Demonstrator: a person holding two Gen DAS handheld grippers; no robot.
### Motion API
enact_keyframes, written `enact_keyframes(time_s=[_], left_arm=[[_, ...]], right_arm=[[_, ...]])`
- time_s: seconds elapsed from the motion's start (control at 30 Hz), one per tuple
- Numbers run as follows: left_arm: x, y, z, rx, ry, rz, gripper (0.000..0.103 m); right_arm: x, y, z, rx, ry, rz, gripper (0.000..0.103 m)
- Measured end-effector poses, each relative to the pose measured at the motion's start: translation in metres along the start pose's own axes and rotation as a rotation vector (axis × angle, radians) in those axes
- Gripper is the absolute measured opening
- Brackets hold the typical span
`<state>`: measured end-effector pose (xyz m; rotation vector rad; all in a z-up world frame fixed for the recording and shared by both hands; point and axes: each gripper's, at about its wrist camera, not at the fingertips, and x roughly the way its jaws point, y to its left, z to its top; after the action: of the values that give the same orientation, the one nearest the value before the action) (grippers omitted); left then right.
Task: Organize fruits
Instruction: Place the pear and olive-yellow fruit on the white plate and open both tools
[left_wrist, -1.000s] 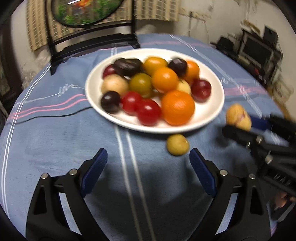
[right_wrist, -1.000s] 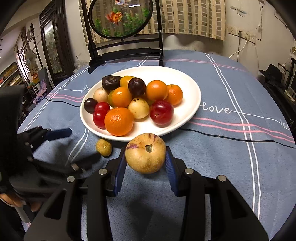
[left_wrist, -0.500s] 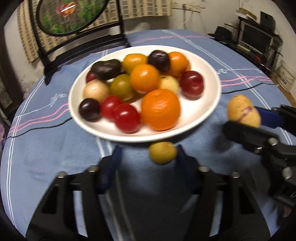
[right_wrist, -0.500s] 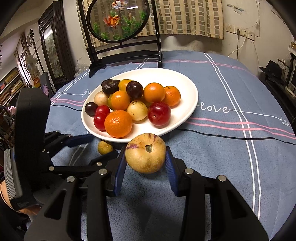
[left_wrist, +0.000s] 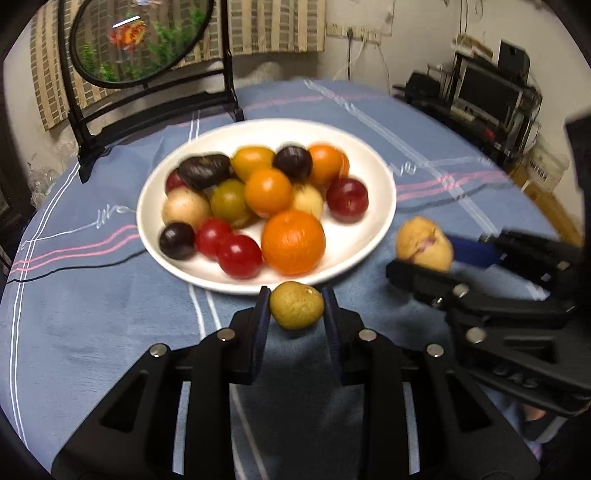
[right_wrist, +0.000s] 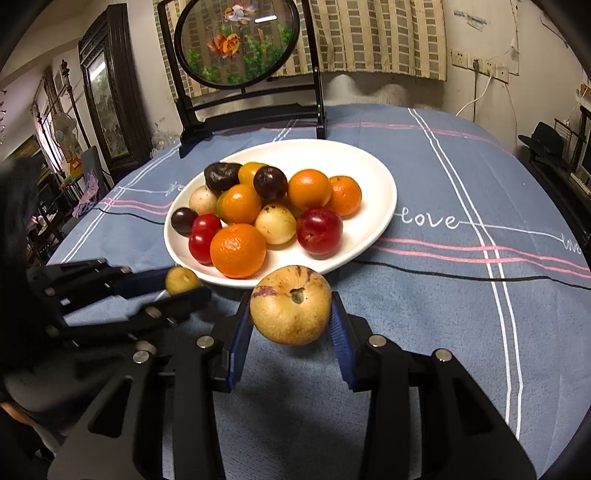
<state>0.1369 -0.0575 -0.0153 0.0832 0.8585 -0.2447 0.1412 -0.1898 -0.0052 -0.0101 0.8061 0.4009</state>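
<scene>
A white plate (left_wrist: 380, 192) (right_wrist: 376, 173) holds several fruits: oranges, red and dark plums, pale round fruits. My left gripper (left_wrist: 296, 306) is shut on a small yellow-green fruit (left_wrist: 296, 304) just in front of the plate's near rim, off the cloth; it also shows in the right wrist view (right_wrist: 181, 280). My right gripper (right_wrist: 291, 310) is shut on a large tan fruit with purple streaks (right_wrist: 291, 304), held above the cloth near the plate's near edge; this fruit shows in the left wrist view (left_wrist: 423, 243) to the right of the plate.
A blue tablecloth (right_wrist: 461, 295) with white and pink stripes covers the round table. A black-framed round ornament on a stand (right_wrist: 240, 44) stands behind the plate. A thin black cable (right_wrist: 443, 275) crosses the cloth. Furniture surrounds the table.
My left gripper moved forward to the small yellow-green fruit, closed on it and raised it. My right gripper kept the large tan fruit, nearly still.
</scene>
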Motion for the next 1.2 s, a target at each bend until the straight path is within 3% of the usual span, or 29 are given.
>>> enact_keyframes(time_s=[0.23,0.47,0.77,0.9,1.0,1.1,1.2], left_arm=[[-0.008,0.033,0.031,-0.091,-0.038,-0.014,0.029],[0.014,0.059,0.056,-0.197,-0.043,-0.005,0.029],[0.041,0.061,0.062,-0.204,-0.007,0.028,0.029],[0.038,0.060,0.061,-0.196,-0.038,0.081,0.050],[0.030,0.061,0.064,-0.197,-0.061,0.076,0.057],[0.019,0.056,0.063,-0.172,-0.071,0.113,0.068],[0.008,0.051,0.057,-0.149,-0.081,0.116,0.068]], right_arm=[[-0.003,-0.002,0.007,0.054,-0.019,0.031,0.041],[0.003,0.016,0.040,-0.054,-0.021,-0.003,0.041],[0.039,0.002,0.047,-0.004,0.019,0.004,0.042],[0.034,-0.005,0.047,0.025,-0.039,0.023,0.061],[0.024,-0.011,0.048,0.041,-0.082,0.027,0.061],[0.021,-0.015,0.047,0.057,-0.062,0.000,0.061],[0.016,-0.012,0.044,0.047,-0.033,-0.034,0.061]])
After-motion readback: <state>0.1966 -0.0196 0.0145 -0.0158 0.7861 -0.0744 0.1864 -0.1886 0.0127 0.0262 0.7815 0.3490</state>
